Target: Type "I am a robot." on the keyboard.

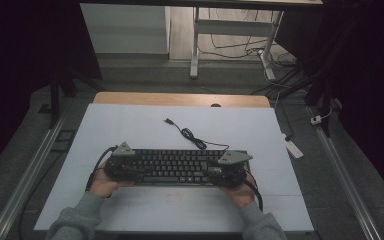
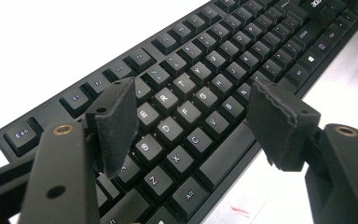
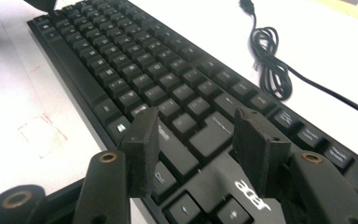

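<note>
A black keyboard (image 1: 175, 166) lies across the white table, nearer its front edge. Its cable (image 1: 190, 135) coils behind it and ends in a plug (image 1: 168, 120). My left gripper (image 1: 130, 170) hovers over the keyboard's left end. In the left gripper view, the left gripper (image 2: 191, 100) is open, with the letter keys of the keyboard (image 2: 205, 60) showing between its pads. My right gripper (image 1: 219, 172) is over the right end. In the right gripper view, the right gripper (image 3: 196, 119) is open above the keyboard (image 3: 121, 60), with the coiled cable (image 3: 272, 60) beyond.
The white sheet (image 1: 130, 125) covers a wooden table whose far edge (image 1: 180, 98) shows. Faint red marks (image 3: 42, 128) lie on the sheet in front of the keyboard. A desk frame (image 1: 195, 45) stands behind the table. On the floor to the right lies a power strip (image 1: 294, 148).
</note>
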{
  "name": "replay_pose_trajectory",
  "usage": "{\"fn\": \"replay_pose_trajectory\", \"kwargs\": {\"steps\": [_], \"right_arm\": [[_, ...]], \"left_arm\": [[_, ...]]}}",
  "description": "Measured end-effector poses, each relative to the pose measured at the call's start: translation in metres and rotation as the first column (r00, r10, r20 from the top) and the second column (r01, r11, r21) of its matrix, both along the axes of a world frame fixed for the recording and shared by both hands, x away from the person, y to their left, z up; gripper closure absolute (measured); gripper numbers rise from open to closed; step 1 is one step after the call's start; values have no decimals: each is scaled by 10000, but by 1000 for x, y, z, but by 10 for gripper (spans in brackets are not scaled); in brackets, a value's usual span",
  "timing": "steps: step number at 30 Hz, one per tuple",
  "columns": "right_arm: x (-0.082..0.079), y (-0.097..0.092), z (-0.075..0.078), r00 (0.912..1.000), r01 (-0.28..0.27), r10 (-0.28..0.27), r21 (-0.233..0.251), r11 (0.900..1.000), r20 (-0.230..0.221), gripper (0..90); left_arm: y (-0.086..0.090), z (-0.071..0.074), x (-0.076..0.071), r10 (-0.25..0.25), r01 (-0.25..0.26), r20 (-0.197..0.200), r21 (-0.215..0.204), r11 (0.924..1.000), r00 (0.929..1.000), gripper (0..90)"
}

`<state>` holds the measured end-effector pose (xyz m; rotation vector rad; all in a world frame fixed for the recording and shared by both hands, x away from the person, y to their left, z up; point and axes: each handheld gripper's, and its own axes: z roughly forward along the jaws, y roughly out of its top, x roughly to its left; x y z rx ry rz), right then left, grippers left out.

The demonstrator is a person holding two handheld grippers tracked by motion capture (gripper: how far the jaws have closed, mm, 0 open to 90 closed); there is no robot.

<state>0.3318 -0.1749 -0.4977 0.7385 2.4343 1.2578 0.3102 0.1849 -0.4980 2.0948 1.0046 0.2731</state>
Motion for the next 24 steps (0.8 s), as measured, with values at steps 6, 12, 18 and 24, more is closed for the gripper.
{"fn": "replay_pose_trajectory", "kwargs": {"steps": [6, 12, 18, 24], "right_arm": [[2, 11, 2, 9997, -237, 237, 98, 9997, -21, 566], [7, 25, 5, 9984, -538, 540, 107, 9985, -163, 684], [14, 39, 2, 9951, -871, 865, -112, 9961, -470, 861], [23, 59, -1, 9934, -1041, 1031, -163, 9944, -506, 895]], "left_arm": [[0, -1, 1, 34, -34, -16, 42, 10000, 10000, 336], [-1, -1, 0, 33, -33, -34, 95, 9999, 10000, 334], [-1, -1, 0, 15, -14, -27, 125, 9999, 10000, 333], [-1, -2, 0, -4, 4, -37, 157, 9999, 10000, 331]]}}
